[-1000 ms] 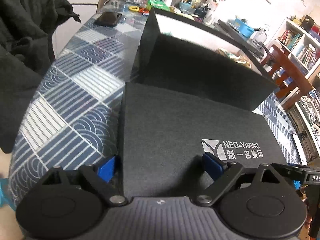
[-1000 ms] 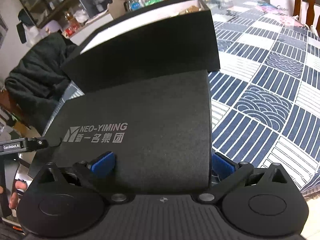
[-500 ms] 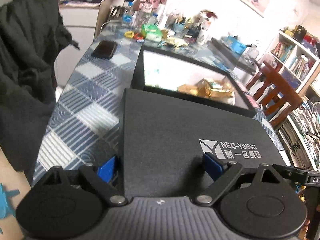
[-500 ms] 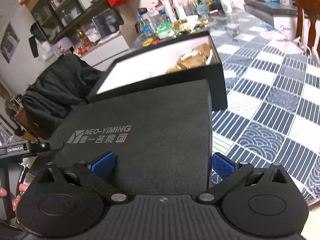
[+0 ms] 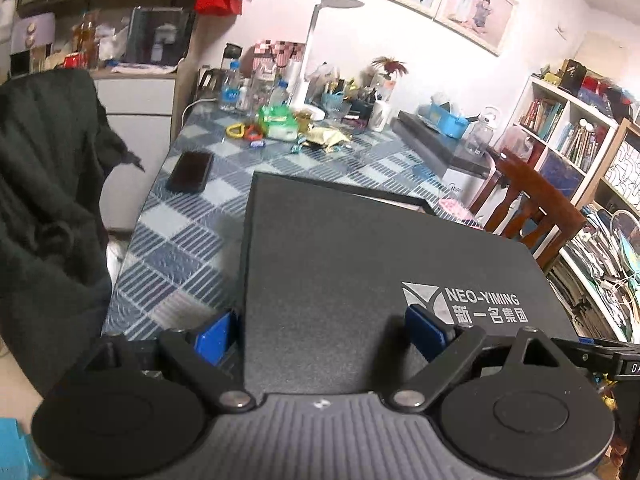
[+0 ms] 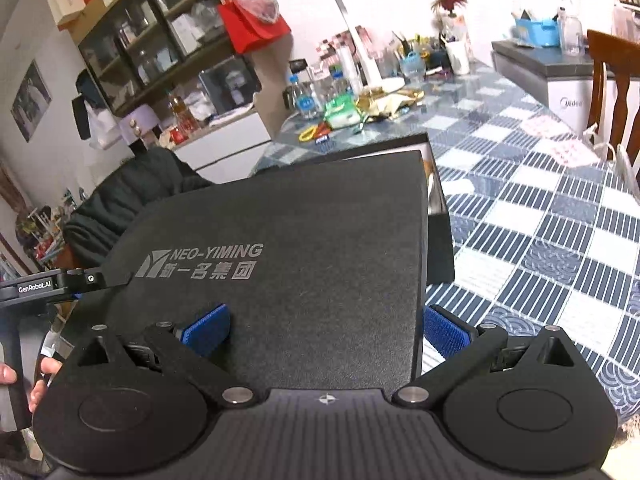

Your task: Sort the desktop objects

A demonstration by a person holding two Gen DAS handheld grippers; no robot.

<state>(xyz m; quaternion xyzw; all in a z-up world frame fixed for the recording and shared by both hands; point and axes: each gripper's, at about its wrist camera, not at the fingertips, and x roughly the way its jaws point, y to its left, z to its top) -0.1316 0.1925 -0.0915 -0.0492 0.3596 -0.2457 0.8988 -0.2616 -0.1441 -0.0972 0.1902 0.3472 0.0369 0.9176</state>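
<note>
A large black box lid (image 5: 360, 272) printed NEO-YIMING fills both views; it also shows in the right wrist view (image 6: 288, 256). My left gripper (image 5: 320, 336) is shut on its near left corner, one blue pad on top, one at the side edge. My right gripper (image 6: 324, 328) is shut on its near right corner the same way. The lid is held level above the black box (image 6: 438, 216), whose right rim and wall peek out past the lid. The box's contents are hidden.
A blue patterned table (image 5: 192, 232) carries a black phone (image 5: 190, 171), coloured clips (image 5: 244, 132), a green pack (image 5: 278, 124), bottles and a white lamp (image 5: 308, 60) at the far end. A dark coat (image 5: 44, 200) hangs at left, a wooden chair (image 5: 524, 200) at right.
Both grippers have raised and levelled the lid, carrying it forward over the open box. The box's white interior and gold items, visible half a second ago, are now covered.
</note>
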